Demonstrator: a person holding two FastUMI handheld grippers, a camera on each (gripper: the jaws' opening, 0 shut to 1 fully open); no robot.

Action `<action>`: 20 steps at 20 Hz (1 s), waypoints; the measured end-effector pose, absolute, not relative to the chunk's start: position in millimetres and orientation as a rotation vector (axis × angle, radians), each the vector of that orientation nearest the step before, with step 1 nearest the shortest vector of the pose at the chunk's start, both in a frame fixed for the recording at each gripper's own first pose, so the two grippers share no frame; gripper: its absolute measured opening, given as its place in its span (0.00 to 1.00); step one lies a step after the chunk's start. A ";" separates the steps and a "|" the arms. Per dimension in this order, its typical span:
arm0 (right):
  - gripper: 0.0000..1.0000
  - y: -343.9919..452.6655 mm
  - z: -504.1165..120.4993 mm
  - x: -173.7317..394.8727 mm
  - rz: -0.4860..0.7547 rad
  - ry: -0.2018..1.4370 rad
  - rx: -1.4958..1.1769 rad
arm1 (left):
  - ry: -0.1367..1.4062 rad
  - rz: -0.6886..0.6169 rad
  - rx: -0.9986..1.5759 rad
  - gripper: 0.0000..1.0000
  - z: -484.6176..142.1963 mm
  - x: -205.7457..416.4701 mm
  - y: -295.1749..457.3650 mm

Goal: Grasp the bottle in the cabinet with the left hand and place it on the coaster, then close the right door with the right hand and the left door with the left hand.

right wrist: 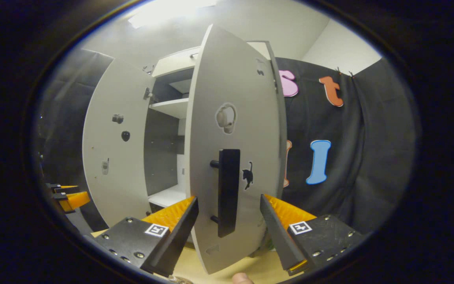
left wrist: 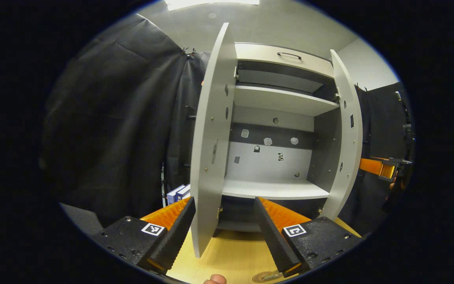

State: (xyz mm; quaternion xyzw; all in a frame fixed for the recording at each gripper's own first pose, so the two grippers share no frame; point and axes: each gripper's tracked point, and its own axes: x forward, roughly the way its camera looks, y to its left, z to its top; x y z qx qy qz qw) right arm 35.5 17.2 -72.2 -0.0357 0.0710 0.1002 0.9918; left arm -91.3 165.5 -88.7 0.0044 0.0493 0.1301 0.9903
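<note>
Right gripper (right wrist: 229, 232) spread, straddling the right door (right wrist: 235, 118) with its upright handle (right wrist: 228, 191) dead ahead; left gripper (left wrist: 223, 232) spread too.

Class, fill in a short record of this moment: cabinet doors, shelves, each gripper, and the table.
Left door: open, edge-on between the left gripper's fingers
Right door: partly open, black handle facing the right gripper
Shelves: no bottle seen on them
Left gripper: open
Right gripper: open, handle between its fingers, no contact visible
Table: light wood
</note>
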 end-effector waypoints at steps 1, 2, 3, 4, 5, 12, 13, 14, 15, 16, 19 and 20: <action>0.95 24.0 -73.7 35.0 0.214 0.147 -0.064 | 0.101 0.271 0.010 0.94 -90.3 -92.0 170.5; 0.96 30.2 -74.0 34.6 0.224 0.149 -0.058 | 0.103 0.280 0.011 0.94 -90.9 -93.6 174.3; 0.96 36.3 -73.7 34.5 0.235 0.148 -0.055 | 0.106 0.288 0.011 0.94 -90.7 -95.1 178.2; 0.96 41.5 -73.1 33.9 0.243 0.146 -0.054 | 0.109 0.295 0.010 0.94 -91.8 -94.2 180.9; 0.96 46.7 -72.8 33.2 0.252 0.144 -0.056 | 0.113 0.302 0.009 0.94 -93.8 -93.9 182.6; 0.96 62.9 -66.9 30.5 0.269 0.137 -0.051 | 0.134 0.362 0.001 0.94 -100.9 -102.5 217.5; 0.95 63.9 -66.3 30.7 0.266 0.137 -0.051 | 0.137 0.371 -0.001 0.94 -101.4 -102.0 223.0; 0.95 64.1 -65.9 30.7 0.262 0.138 -0.049 | 0.138 0.380 -0.003 0.94 -101.5 -101.9 228.5; 0.95 63.8 -66.2 30.3 0.258 0.138 -0.047 | 0.140 0.388 -0.003 0.94 -102.5 -101.5 234.4; 0.95 63.1 -64.8 29.7 0.251 0.137 -0.046 | 0.143 0.394 -0.002 0.94 -102.6 -101.2 238.9; 0.99 60.2 -62.6 28.5 0.233 0.129 -0.049 | 0.157 0.408 0.011 0.94 -104.8 -99.0 251.9; 0.95 58.7 -62.5 28.2 0.225 0.127 -0.051 | 0.159 0.411 0.018 0.94 -104.7 -97.2 255.2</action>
